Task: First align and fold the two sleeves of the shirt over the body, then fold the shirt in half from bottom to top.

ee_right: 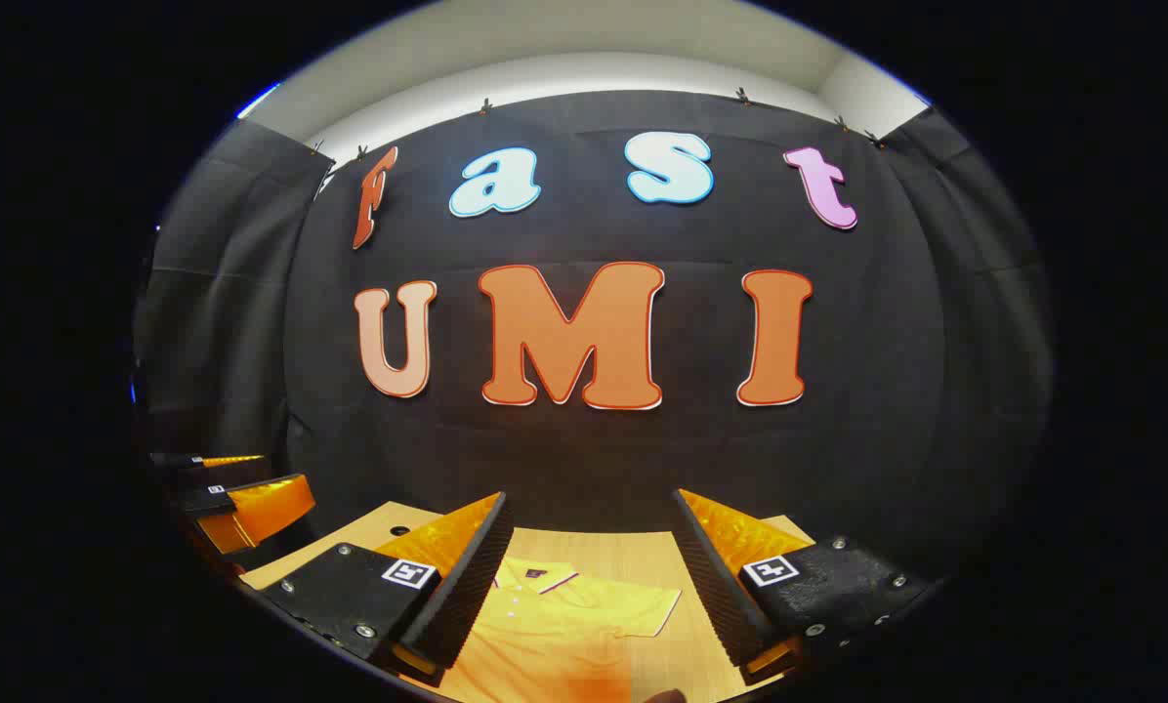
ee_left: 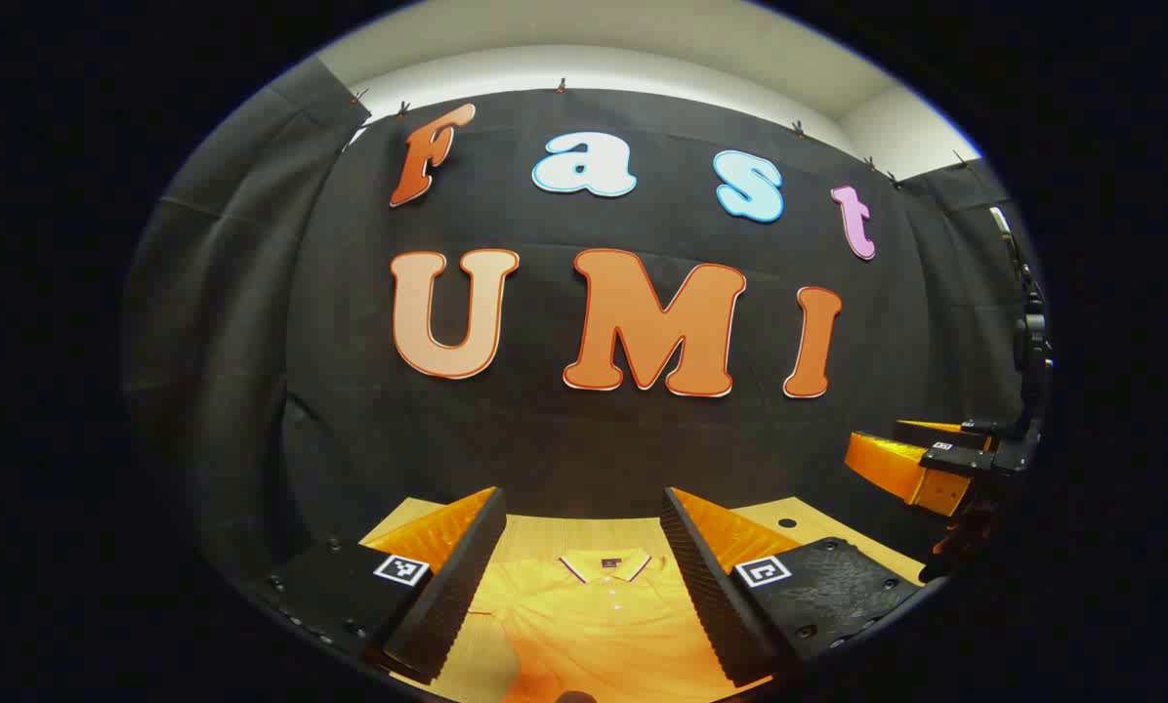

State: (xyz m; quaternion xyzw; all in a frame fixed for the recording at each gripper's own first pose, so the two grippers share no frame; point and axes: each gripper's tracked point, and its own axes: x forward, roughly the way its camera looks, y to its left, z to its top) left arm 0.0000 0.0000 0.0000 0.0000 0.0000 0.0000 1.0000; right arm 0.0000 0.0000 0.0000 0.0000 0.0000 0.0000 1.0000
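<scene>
A yellow polo shirt [ee_left: 584, 615] lies flat on the wooden table [ee_left: 564, 532], collar toward the booth wall. In the left gripper view my left gripper [ee_left: 580, 547] hangs open above the shirt's collar with nothing between its fingers. The right gripper [ee_left: 921, 459] appears at the far right, raised above the table. In the right gripper view the shirt [ee_right: 555, 625] lies below, one short sleeve [ee_right: 643, 610] spread out to the right. My right gripper [ee_right: 589, 547] is open and empty above it. The left gripper [ee_right: 242, 498] is seen at the far left.
The wooden table [ee_right: 633, 557] ends at the black cloth wall just behind the shirt. Small round holes [ee_left: 787, 523] mark the tabletop near its back corners. Bare wood borders the shirt on both sides.
</scene>
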